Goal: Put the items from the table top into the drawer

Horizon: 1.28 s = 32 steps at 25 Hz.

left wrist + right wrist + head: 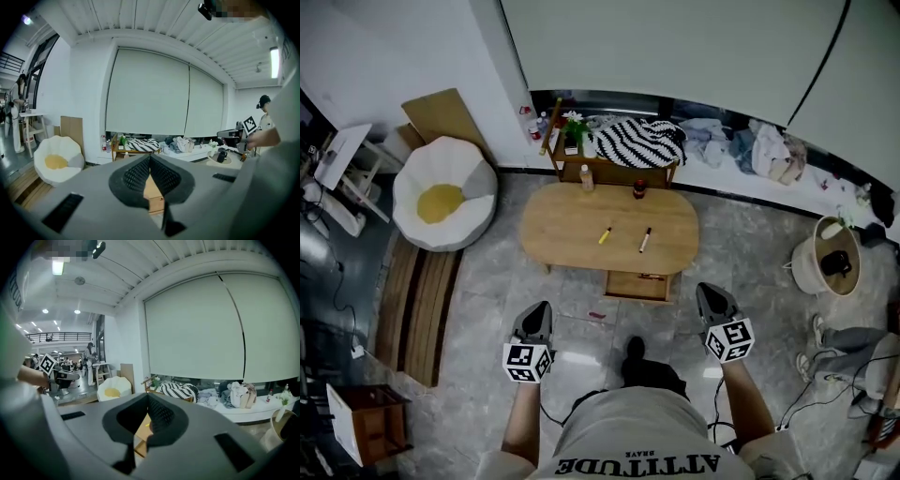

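As both point forward, left tool, right tool, jaws closed

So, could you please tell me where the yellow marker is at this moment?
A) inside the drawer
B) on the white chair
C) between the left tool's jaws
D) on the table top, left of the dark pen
D: in the head view the yellow marker lies on the table top, left of the dark pen.
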Each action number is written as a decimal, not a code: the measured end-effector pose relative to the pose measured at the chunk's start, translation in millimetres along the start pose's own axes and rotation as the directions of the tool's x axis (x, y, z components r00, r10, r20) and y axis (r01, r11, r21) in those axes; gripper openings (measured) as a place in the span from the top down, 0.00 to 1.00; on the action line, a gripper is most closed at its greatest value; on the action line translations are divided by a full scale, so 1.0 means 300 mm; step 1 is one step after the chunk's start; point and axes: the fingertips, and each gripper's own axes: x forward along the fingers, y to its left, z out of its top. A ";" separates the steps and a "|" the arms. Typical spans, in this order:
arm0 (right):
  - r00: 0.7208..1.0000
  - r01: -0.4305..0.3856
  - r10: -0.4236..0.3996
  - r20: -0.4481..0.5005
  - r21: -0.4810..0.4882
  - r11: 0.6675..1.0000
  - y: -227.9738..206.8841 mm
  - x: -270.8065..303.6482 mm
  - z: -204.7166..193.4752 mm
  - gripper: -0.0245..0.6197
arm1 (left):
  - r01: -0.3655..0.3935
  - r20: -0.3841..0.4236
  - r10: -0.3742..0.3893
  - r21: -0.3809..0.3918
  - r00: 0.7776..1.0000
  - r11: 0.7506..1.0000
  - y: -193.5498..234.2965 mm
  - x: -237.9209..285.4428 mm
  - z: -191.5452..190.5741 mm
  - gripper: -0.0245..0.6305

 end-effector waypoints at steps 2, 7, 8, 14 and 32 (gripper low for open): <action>1.000 -0.011 0.011 -0.013 0.000 1.000 -0.054 0.055 -0.004 0.94 | -0.010 -0.006 0.010 -0.011 1.000 1.000 -0.006 0.074 0.012 0.93; 0.998 -0.045 0.045 -0.045 0.000 0.999 -0.169 0.152 -0.029 0.94 | -0.013 -0.009 0.013 -0.005 1.000 1.000 -0.048 0.236 0.044 0.93; 0.997 -0.052 0.052 -0.049 -0.002 0.999 -0.188 0.165 -0.034 0.94 | -0.013 -0.009 0.013 -0.001 1.000 1.000 -0.059 0.261 0.051 0.93; 0.996 -0.070 0.071 -0.060 0.019 0.997 -0.270 0.232 -0.050 0.94 | -0.015 -0.029 0.015 0.001 0.999 1.000 -0.107 0.364 0.059 0.93; 0.987 -0.007 0.015 -0.161 0.049 0.999 -0.283 0.482 -0.117 0.94 | 0.067 -0.113 -0.064 0.016 0.992 0.998 0.060 0.655 0.019 0.93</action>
